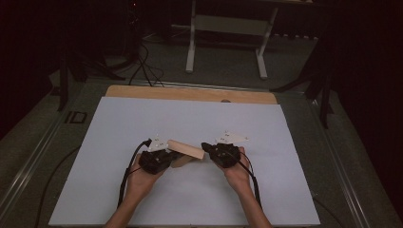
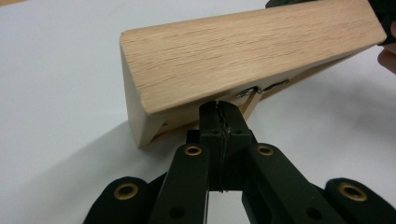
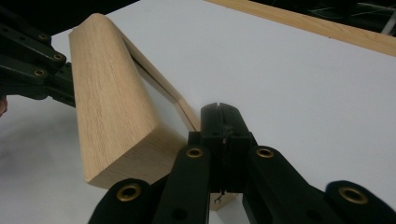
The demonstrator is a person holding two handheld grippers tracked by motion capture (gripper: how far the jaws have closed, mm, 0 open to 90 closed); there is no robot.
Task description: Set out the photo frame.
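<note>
A pale wooden block (image 1: 186,148), wedge-shaped with a thin lower panel, lies tilted between my two grippers on the white sheet (image 1: 190,118). My left gripper (image 1: 176,154) meets its left end and my right gripper (image 1: 205,147) its right end. In the left gripper view the jaws of my left gripper (image 2: 219,109) are shut, tips against the lower edge of the block (image 2: 243,56). In the right gripper view the jaws of my right gripper (image 3: 219,112) are shut beside the thin panel of the block (image 3: 112,116). I cannot tell whether either pair pinches the wood.
The white sheet covers a wooden table whose bare far edge (image 1: 190,93) shows behind it. A person's hands (image 1: 142,178) hold both grippers, with cables (image 1: 124,180) trailing toward the front. A white table frame (image 1: 225,28) stands on the floor beyond.
</note>
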